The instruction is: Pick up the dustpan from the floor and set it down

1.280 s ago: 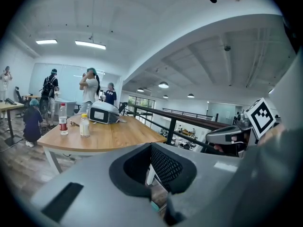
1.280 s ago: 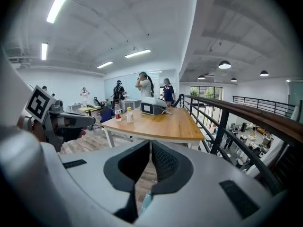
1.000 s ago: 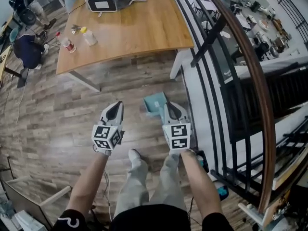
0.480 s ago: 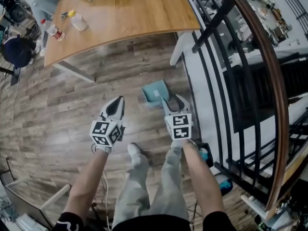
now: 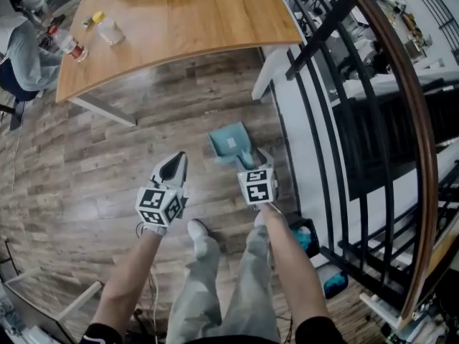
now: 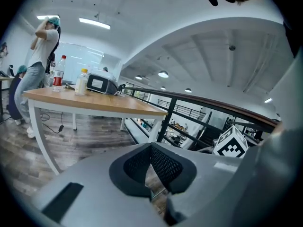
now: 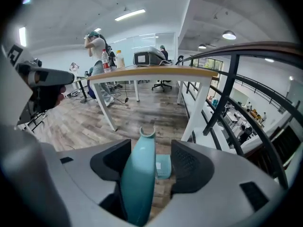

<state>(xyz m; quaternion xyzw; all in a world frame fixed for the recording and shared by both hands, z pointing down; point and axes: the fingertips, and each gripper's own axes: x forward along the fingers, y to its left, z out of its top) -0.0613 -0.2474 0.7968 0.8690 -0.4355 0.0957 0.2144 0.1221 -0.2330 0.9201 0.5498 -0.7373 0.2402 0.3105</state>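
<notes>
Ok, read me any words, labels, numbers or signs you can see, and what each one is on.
No text here can be read.
The marker cubes carry only black and white square patterns, no letters.
The bottle on the table has a red label, too small to read.
The dustpan has a small white sticker, too blurred to read.
The box with a screen shows nothing legible.

— Where is the dustpan (image 5: pixel 228 143)?
— Down on the wood-plank floor (image 5: pixel 107 170), just beside the white ledge (image 5: pixel 287 120) under the black railing (image 5: pixel 320 34).
— And how does it look?
— It's pale teal plastic. The pan (image 7: pixel 164 166) sits low at the end farther from the person. The rounded handle (image 7: pixel 140 174) rises steeply from it, with a notched, hollow tip.
</notes>
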